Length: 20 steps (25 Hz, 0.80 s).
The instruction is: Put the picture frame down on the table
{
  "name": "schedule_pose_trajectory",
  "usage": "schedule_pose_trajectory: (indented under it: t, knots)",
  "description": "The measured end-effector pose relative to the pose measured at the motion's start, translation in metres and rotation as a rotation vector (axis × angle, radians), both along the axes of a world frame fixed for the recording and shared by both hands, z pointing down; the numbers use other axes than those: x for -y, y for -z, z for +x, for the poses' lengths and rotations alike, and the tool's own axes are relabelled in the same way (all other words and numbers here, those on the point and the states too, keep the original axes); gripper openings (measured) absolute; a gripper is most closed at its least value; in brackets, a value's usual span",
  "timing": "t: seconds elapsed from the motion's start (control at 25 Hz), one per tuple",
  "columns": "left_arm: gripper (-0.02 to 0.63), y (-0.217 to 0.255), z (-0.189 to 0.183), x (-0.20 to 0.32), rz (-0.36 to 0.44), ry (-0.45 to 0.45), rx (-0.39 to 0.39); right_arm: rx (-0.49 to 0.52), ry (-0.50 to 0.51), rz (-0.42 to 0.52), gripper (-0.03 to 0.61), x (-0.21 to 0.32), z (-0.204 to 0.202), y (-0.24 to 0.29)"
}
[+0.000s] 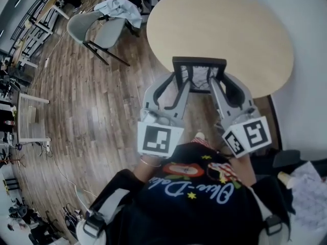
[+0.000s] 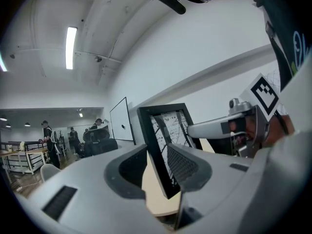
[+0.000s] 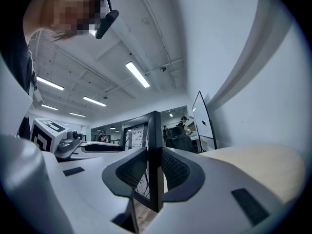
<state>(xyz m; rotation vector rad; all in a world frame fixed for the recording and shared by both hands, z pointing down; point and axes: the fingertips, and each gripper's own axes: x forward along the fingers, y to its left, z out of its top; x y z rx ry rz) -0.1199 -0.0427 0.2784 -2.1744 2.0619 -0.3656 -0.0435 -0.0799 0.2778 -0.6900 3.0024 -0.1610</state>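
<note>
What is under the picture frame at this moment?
The tan top of the table, near its front edge, lies below the picture frame, which the left gripper and right gripper clamp by its sides. Whether its bottom edge touches the top is hidden.

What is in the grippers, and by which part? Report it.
The picture frame, held by both: the left gripper is clamped on its left side bar, the right gripper on its right side bar.
</note>
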Motion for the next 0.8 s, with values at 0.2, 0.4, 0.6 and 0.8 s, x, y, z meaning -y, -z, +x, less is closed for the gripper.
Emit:
schedule_pose_trajectory:
  t: [0.2, 0.4, 0.6, 0.8]
  knots:
    - [0.124, 0.007, 0.016, 0.022, 0.003, -0.018, 0.011, 0.0, -0.019, 0.009, 0.074, 0.019, 0.017, 0.007]
    - [0.124, 0.007, 0.034, 0.027, -0.013, -0.041, 0.018, 0.007, -0.04, -0.002, 0.074, 0.022, 0.037, 0.006]
    - [0.124, 0.009, 0.057, 0.048, -0.02, -0.077, 0.039, 0.029, -0.076, -0.012, 0.074, 0.041, 0.061, 0.007]
    - [0.124, 0.006, 0.064, 0.055, -0.019, -0.137, 0.058, 0.044, -0.127, -0.014, 0.074, 0.043, 0.067, 0.001]
